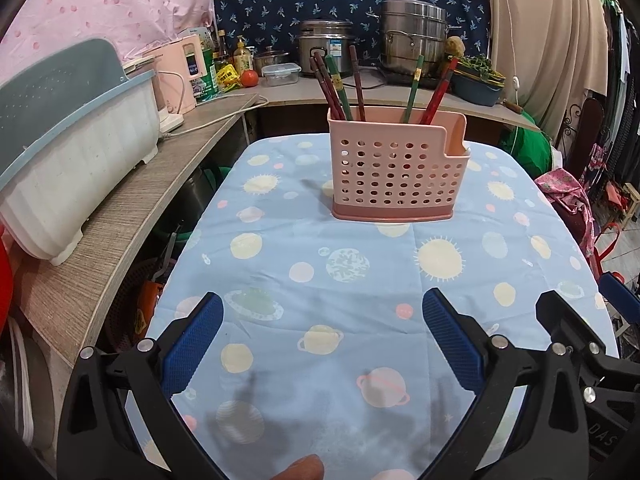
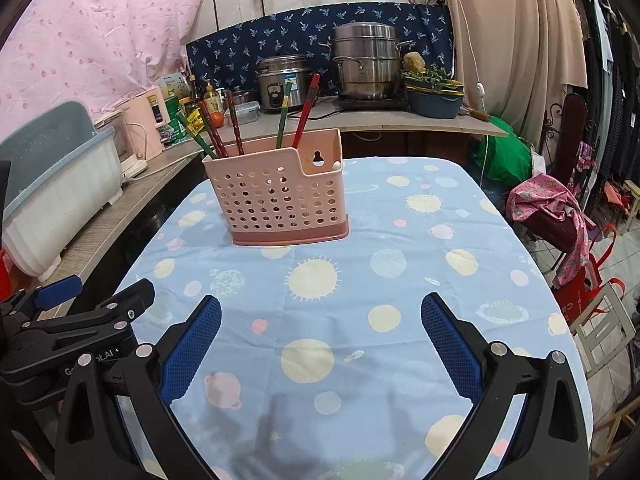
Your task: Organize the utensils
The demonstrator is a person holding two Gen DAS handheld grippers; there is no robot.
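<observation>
A pink perforated utensil holder (image 1: 394,170) stands upright on the table with the blue planet-print cloth (image 1: 360,280); it also shows in the right wrist view (image 2: 280,196). Several red and green chopsticks (image 1: 340,88) stand in it, tips up, also seen in the right wrist view (image 2: 224,128). My left gripper (image 1: 322,320) is open and empty, low over the near part of the cloth. My right gripper (image 2: 320,320) is open and empty, beside the left one, whose body (image 2: 72,320) shows at its left.
A white dish rack with a grey-blue lid (image 1: 68,140) sits on the wooden shelf (image 1: 120,220) at the left. Pots (image 1: 412,36), a rice cooker (image 1: 324,46) and bottles stand on the back counter. A chair with pink cloth (image 2: 556,216) stands at the right.
</observation>
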